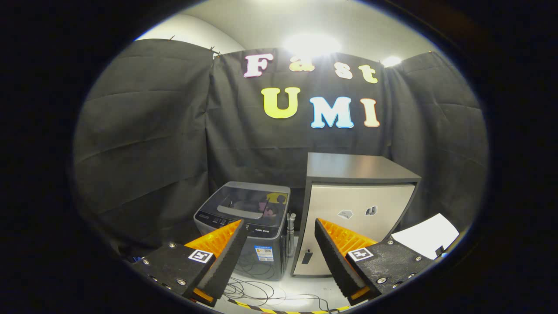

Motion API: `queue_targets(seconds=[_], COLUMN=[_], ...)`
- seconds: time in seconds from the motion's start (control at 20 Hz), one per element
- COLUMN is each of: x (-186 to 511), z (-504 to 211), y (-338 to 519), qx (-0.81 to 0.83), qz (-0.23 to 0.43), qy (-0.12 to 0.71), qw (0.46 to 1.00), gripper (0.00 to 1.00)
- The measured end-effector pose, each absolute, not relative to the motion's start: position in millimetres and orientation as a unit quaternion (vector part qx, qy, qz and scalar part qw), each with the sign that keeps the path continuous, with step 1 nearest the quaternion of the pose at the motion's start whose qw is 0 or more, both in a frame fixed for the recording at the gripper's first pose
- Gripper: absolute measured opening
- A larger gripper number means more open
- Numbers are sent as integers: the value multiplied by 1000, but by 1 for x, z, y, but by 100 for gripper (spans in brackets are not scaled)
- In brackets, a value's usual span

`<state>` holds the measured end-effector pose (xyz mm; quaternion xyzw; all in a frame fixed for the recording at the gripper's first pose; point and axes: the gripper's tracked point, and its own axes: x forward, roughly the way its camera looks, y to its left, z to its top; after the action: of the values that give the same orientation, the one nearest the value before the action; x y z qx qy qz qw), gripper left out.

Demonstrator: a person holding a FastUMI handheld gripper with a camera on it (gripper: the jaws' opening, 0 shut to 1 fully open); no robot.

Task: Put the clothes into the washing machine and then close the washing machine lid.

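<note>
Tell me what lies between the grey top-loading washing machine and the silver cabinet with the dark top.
In the gripper view, a grey hose stands upright between the washing machine and the cabinet. The open gripper holds nothing.

cabinet: grey, upright | cables: floor | white sheet: right of cabinet

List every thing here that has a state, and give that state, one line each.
gripper: open, fingers spread, nothing between them
washing machine: beyond the fingers, lid down
small fridge: door shut
cables: loose on the floor before the washing machine
white sheet: lying flat beside the fridge
</note>
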<state>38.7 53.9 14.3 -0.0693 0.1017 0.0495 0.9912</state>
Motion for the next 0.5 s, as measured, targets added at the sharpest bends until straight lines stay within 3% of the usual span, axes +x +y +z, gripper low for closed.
queue_targets(seconds=[0.5], x=[-30], z=[37], y=[67], qx=[-64], qz=[20], qy=[38], qw=[997], gripper=[97])
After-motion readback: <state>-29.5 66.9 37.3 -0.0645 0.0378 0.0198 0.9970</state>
